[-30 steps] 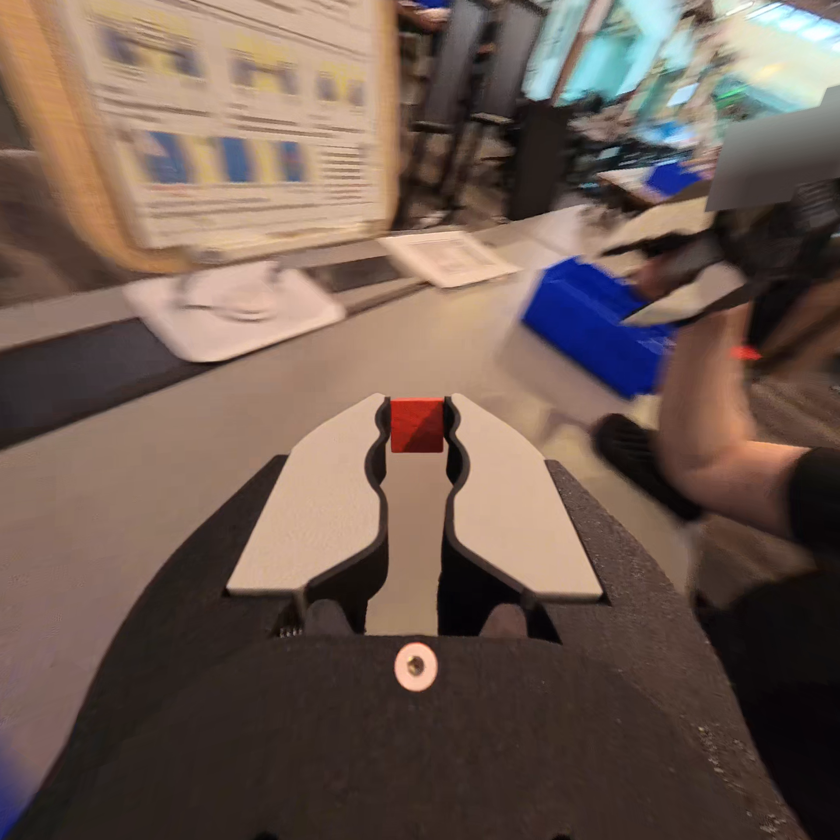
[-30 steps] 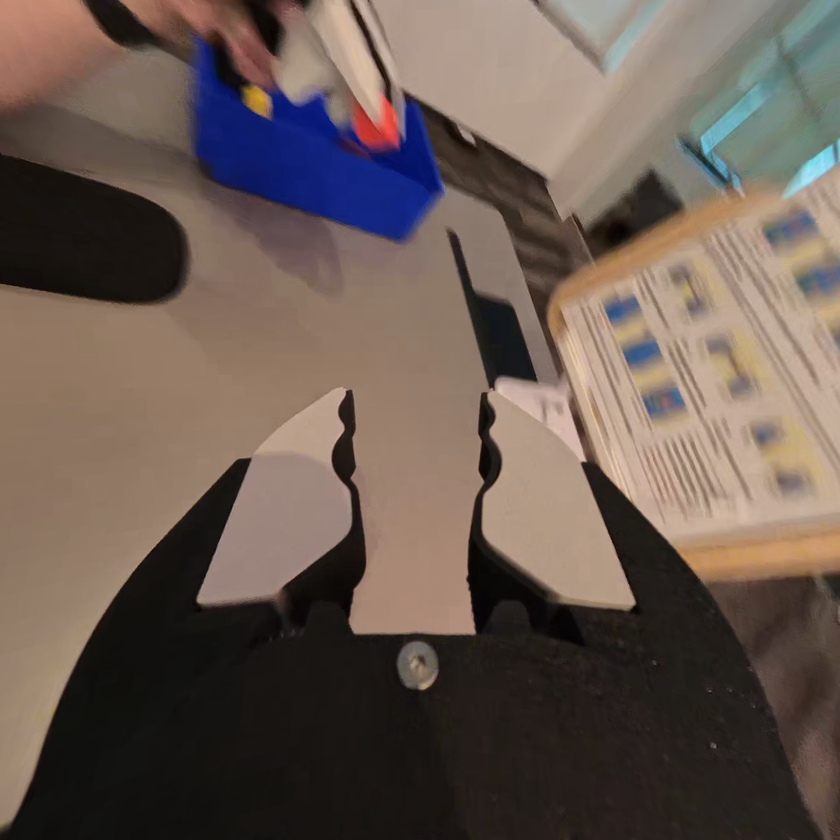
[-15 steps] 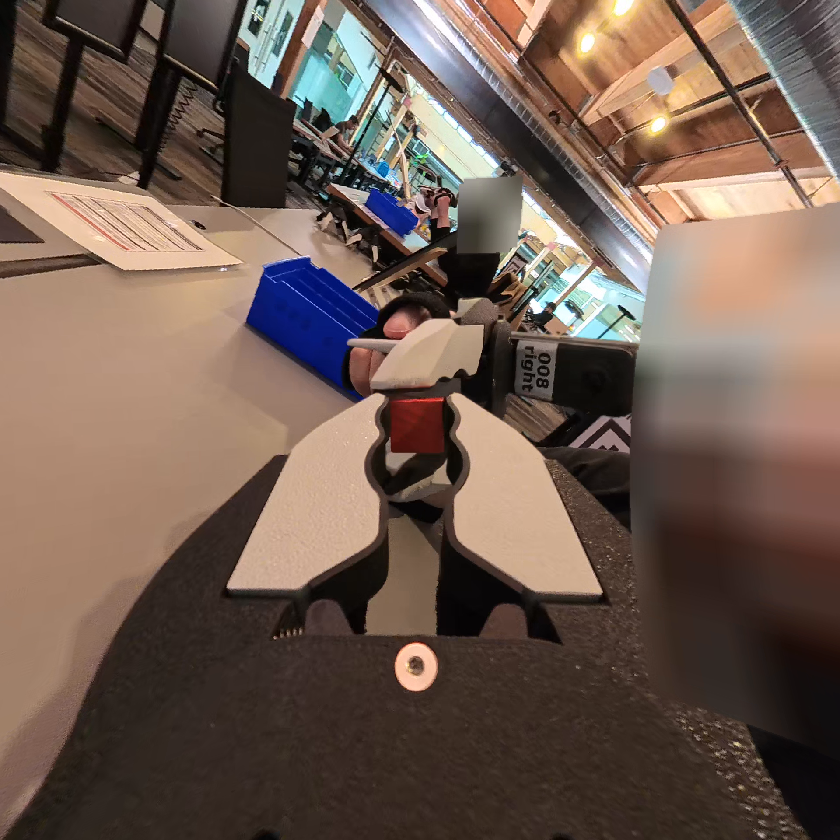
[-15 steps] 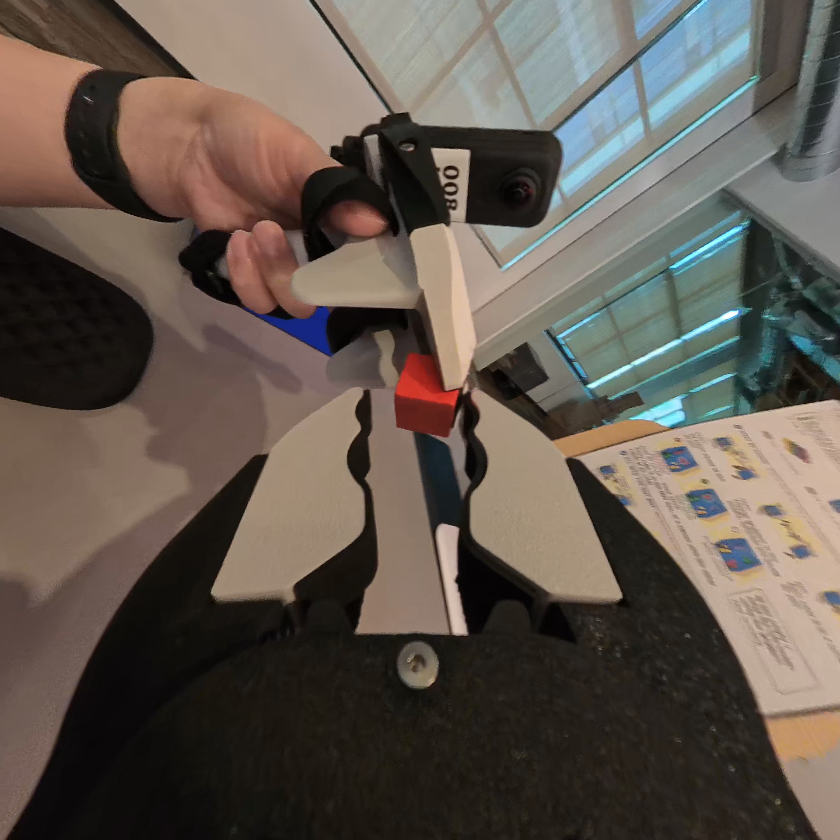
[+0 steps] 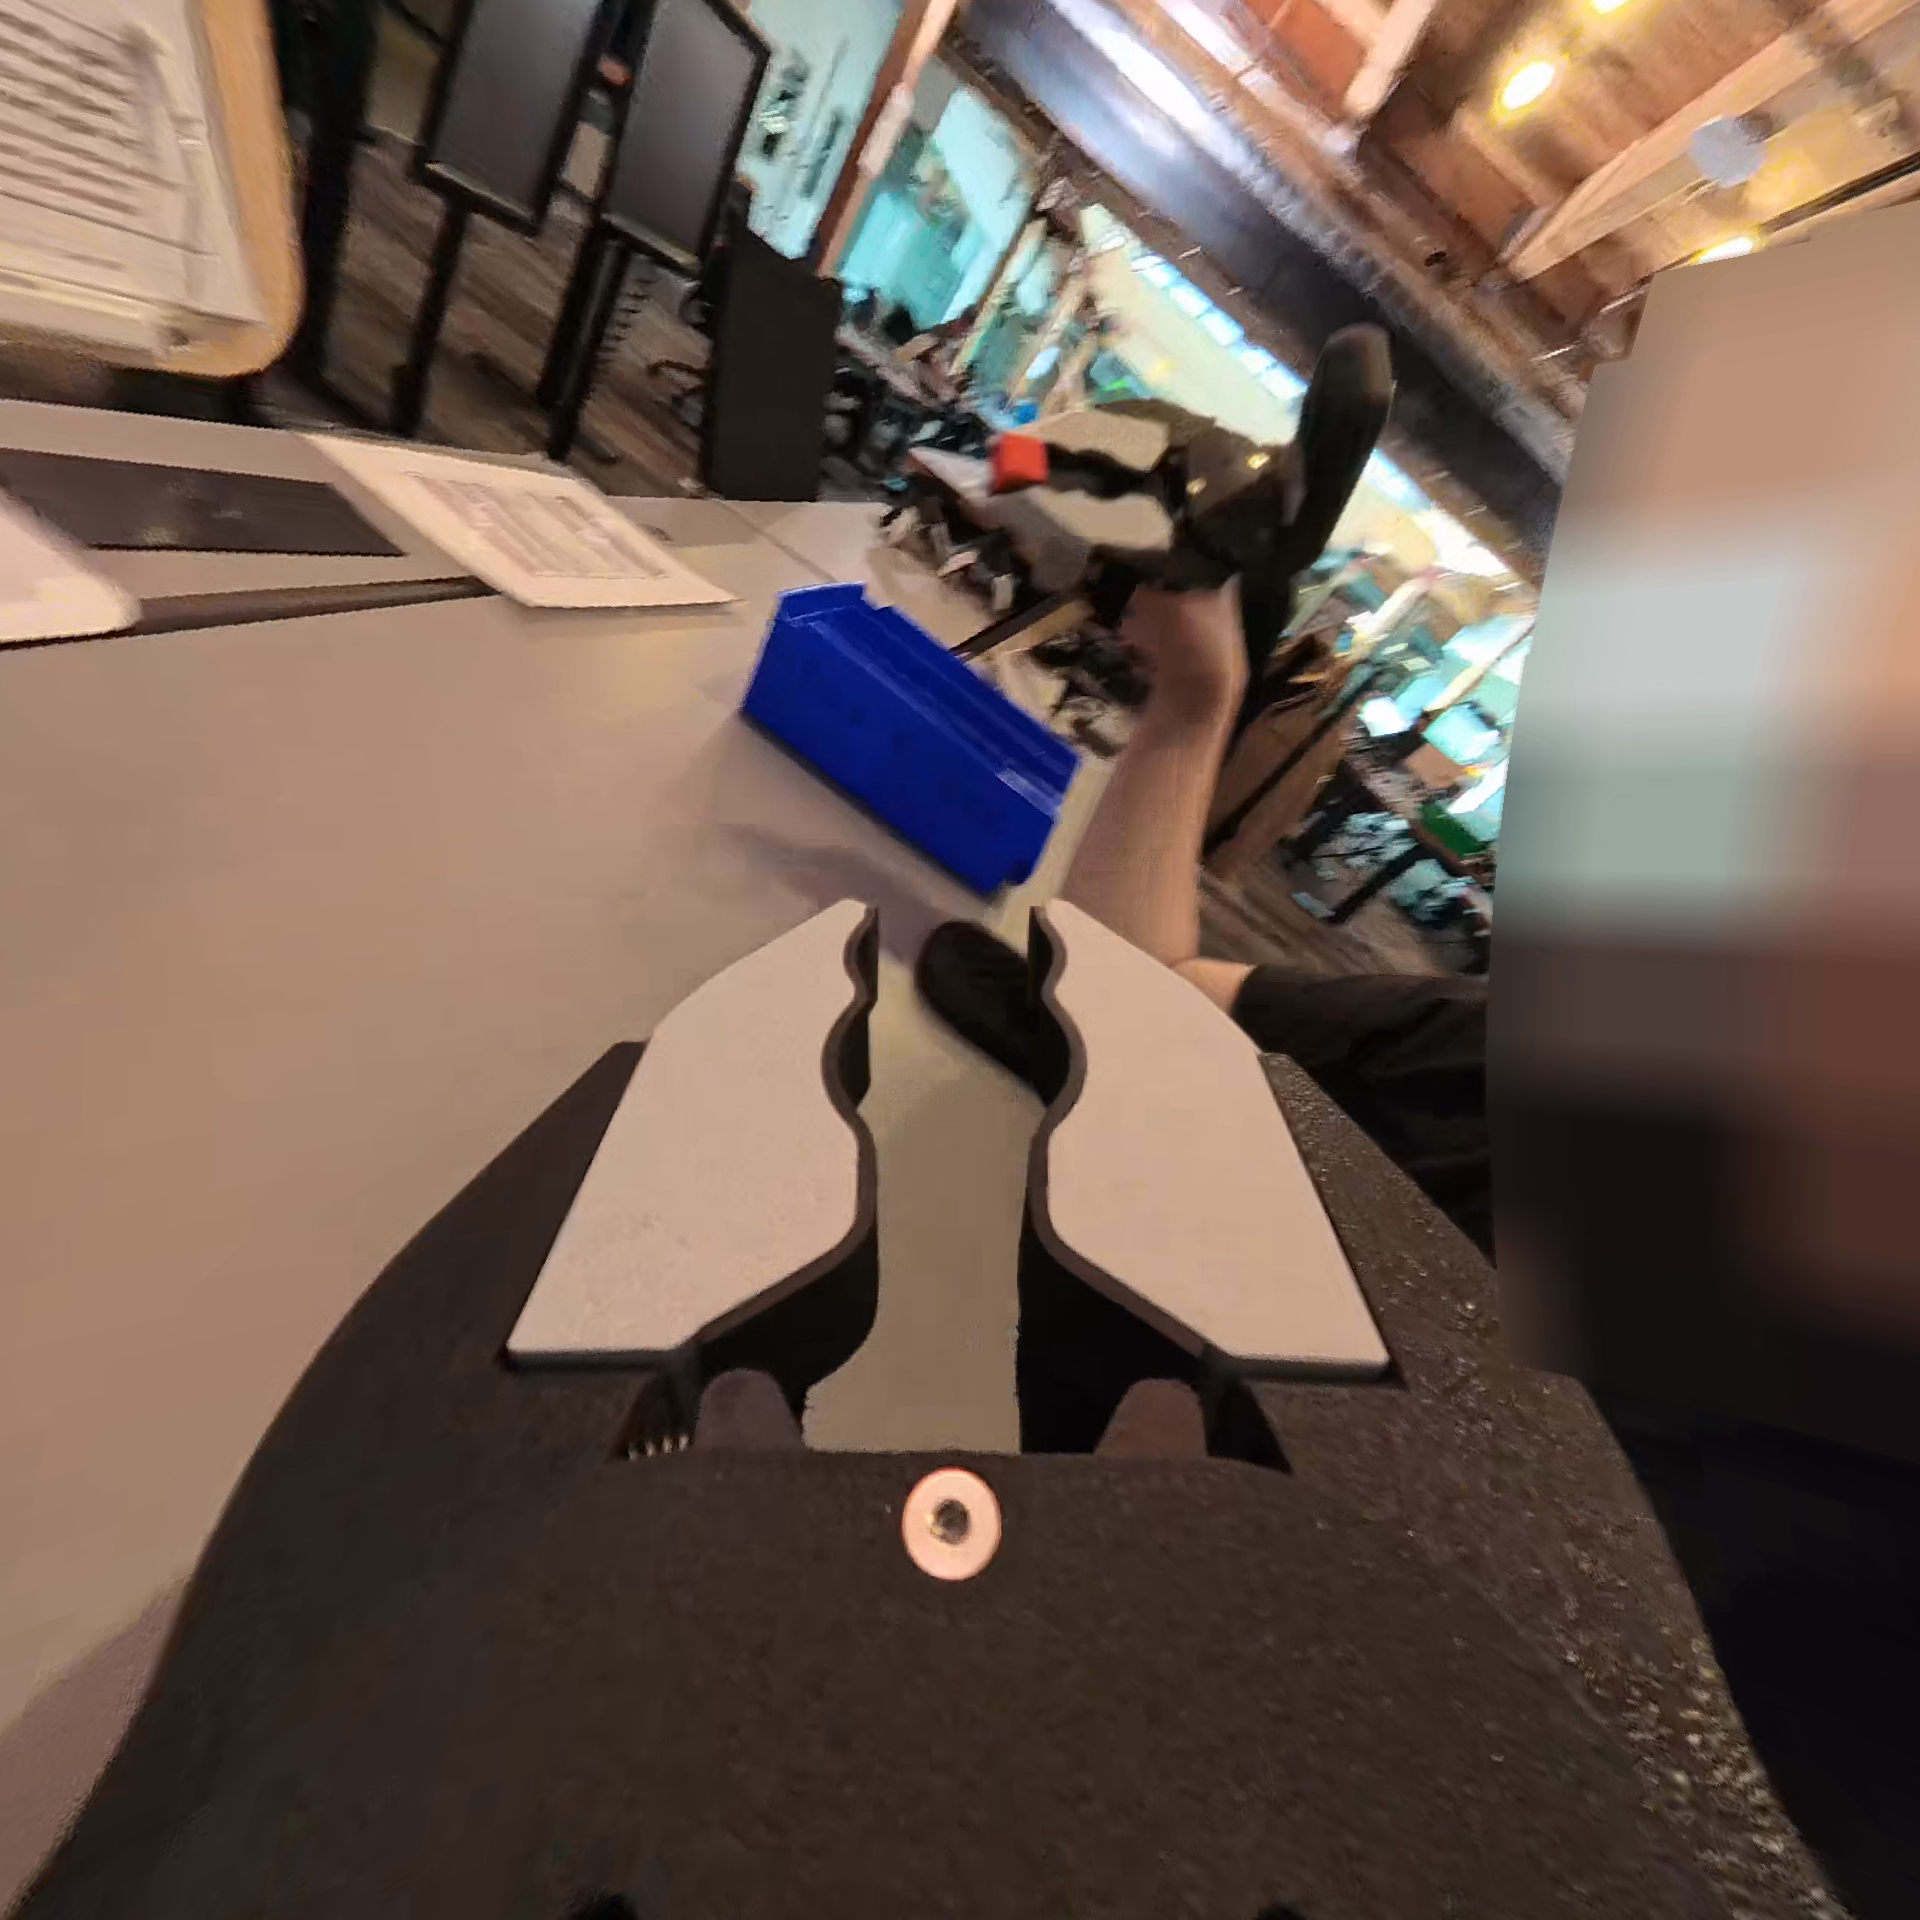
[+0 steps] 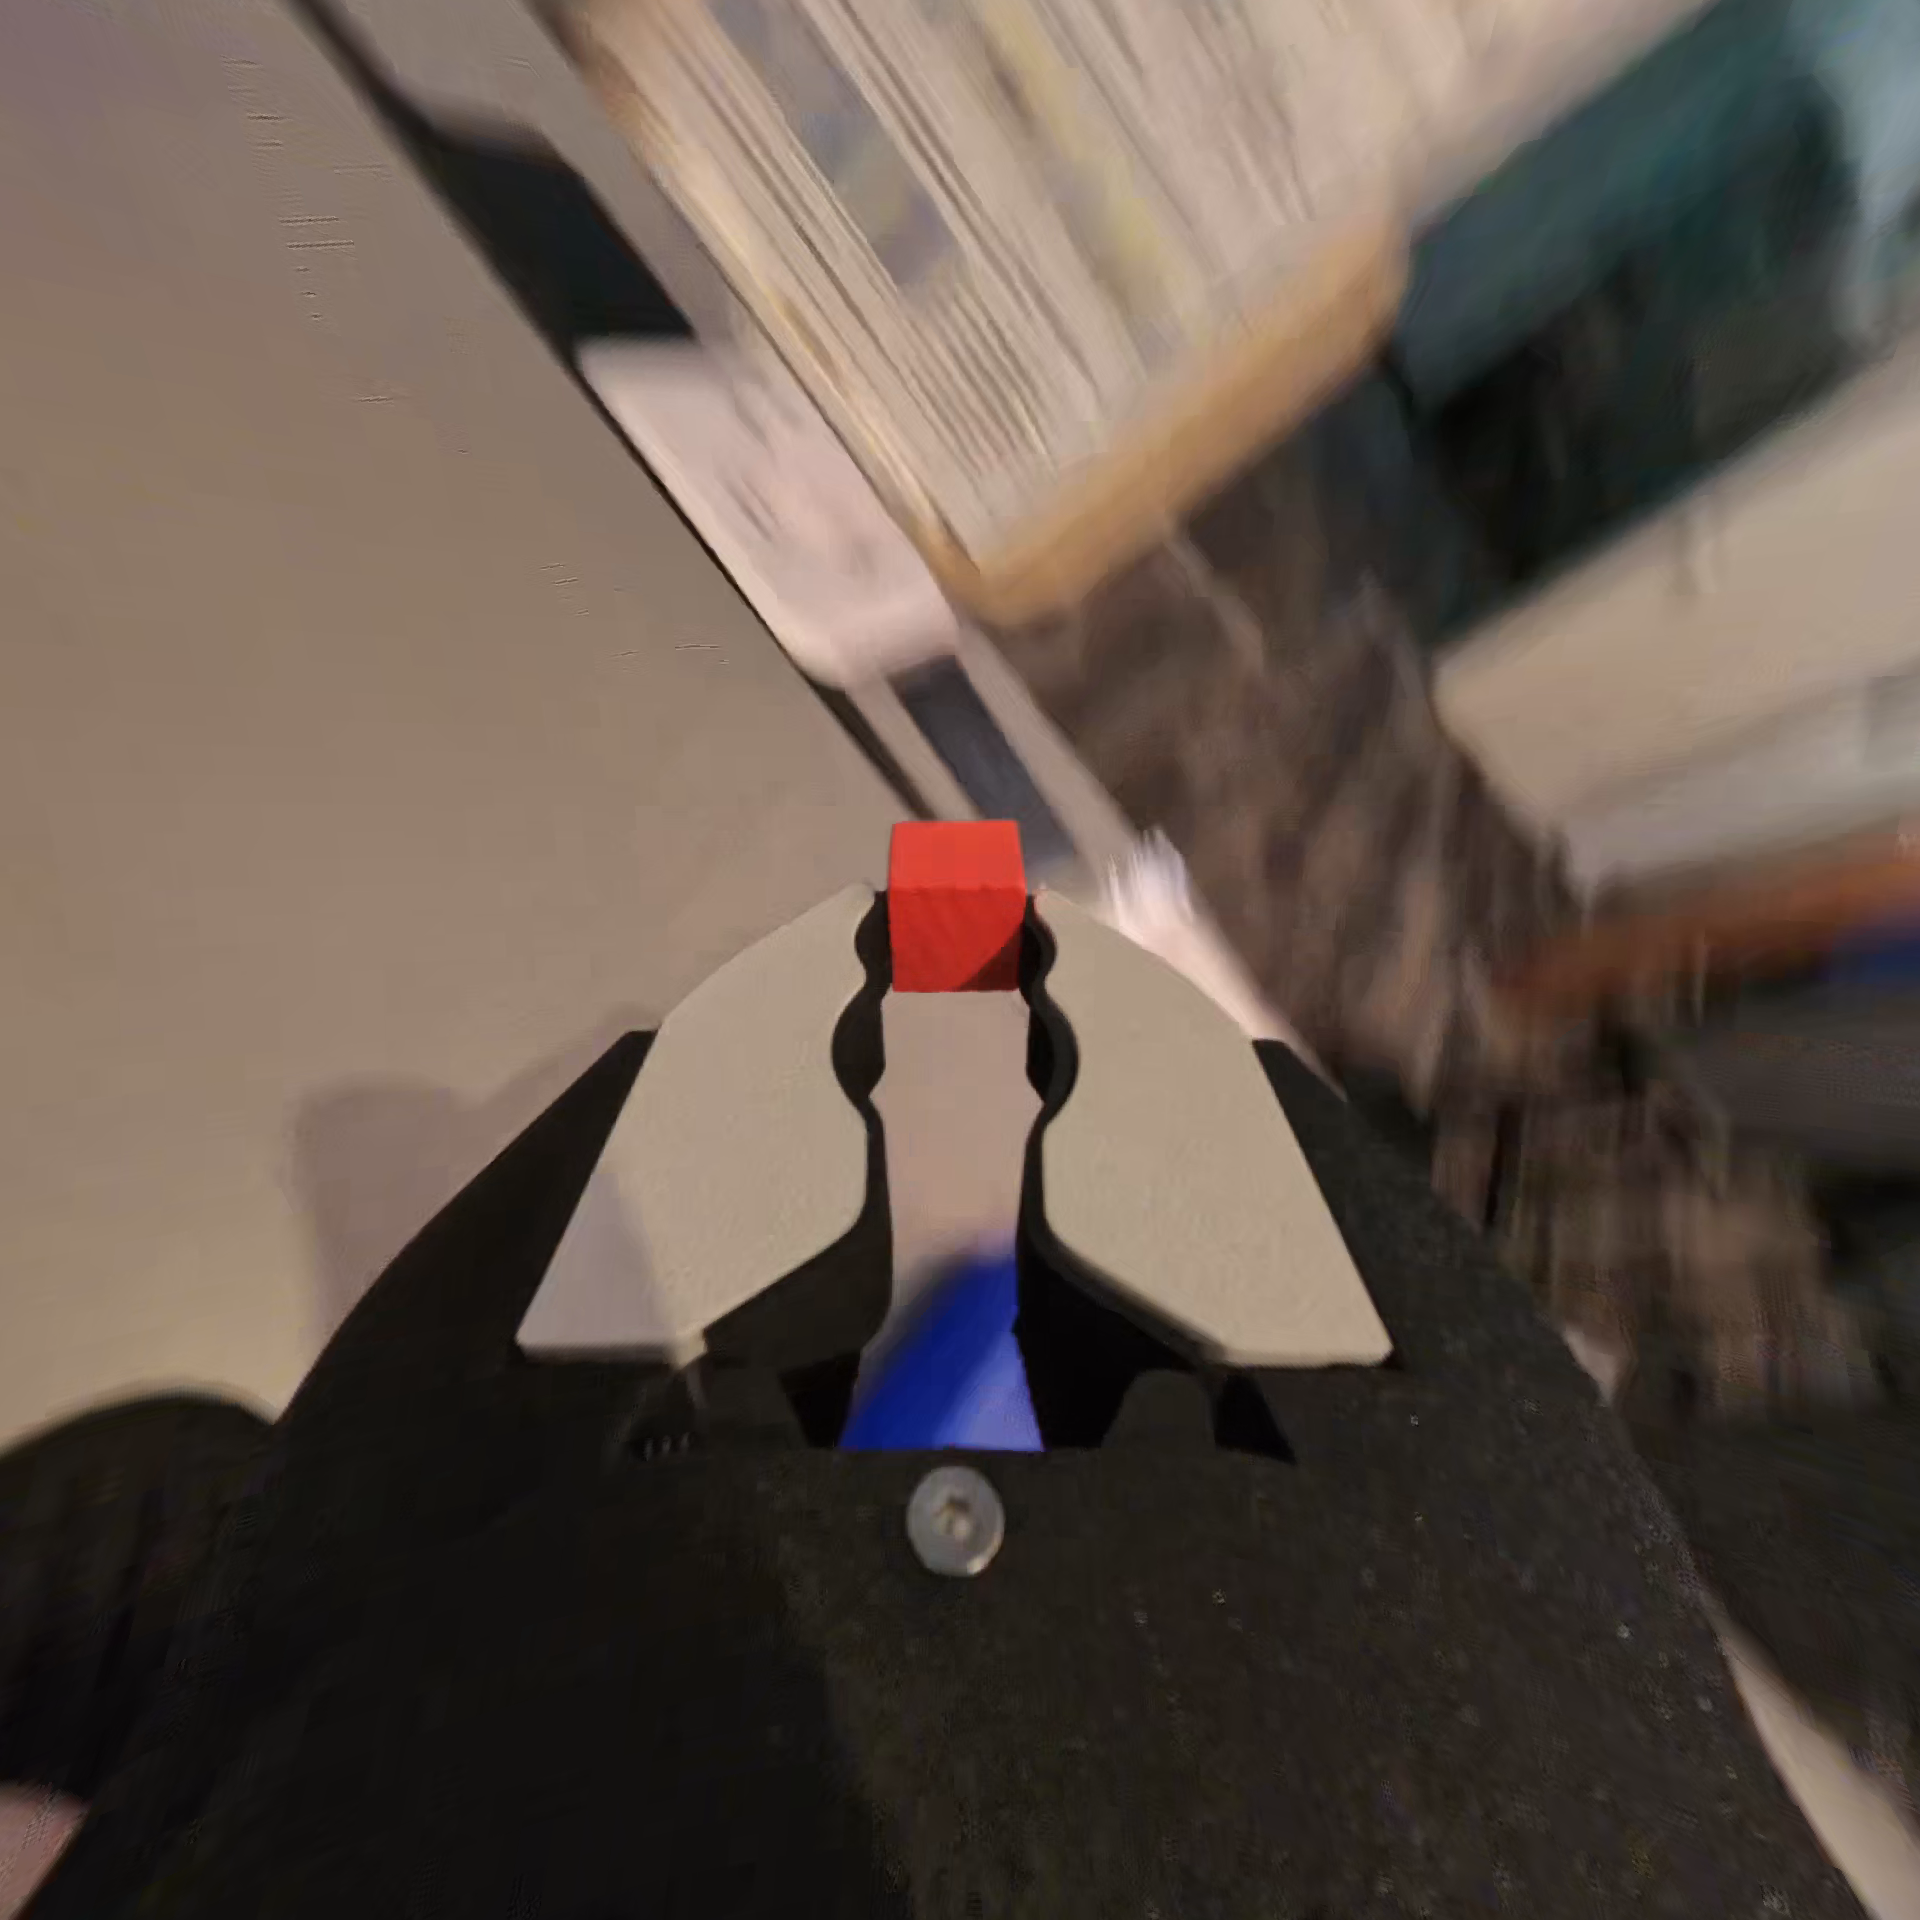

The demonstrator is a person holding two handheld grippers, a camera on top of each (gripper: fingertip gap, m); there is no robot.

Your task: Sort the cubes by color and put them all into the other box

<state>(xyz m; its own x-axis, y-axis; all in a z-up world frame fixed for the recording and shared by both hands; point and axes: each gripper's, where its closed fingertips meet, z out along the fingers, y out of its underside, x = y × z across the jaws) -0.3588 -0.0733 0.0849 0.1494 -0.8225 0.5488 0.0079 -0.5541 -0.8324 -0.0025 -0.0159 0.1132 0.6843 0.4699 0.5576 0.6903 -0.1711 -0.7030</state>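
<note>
A red cube point(image 6: 954, 914) sits clamped between the tips of my right gripper point(image 6: 956, 904), which is shut on it above the grey table point(image 6: 312, 623). A bit of blue point(image 6: 951, 1371) shows below, between the fingers. In the left wrist view my left gripper point(image 5: 951, 925) is open and empty, low over the table point(image 5: 312, 831). The blue box point(image 5: 904, 727) stands ahead of it on the table; its inside is hidden. Farther off, above and behind the box, the right gripper point(image 5: 1049, 488) holds the red cube point(image 5: 1018, 462) in the air.
A printed sheet point(image 5: 530, 530) lies at the back of the table, and a wood-framed board with papers point(image 5: 125, 177) stands at the far left. A black pad point(image 5: 987, 997) lies just ahead of the left fingers. A person's forearm point(image 5: 1143, 810) rises right of the box.
The red cube has passed from my left gripper to my right one. The left jaws have opened and stand empty. The right gripper has swung up and away with the cube.
</note>
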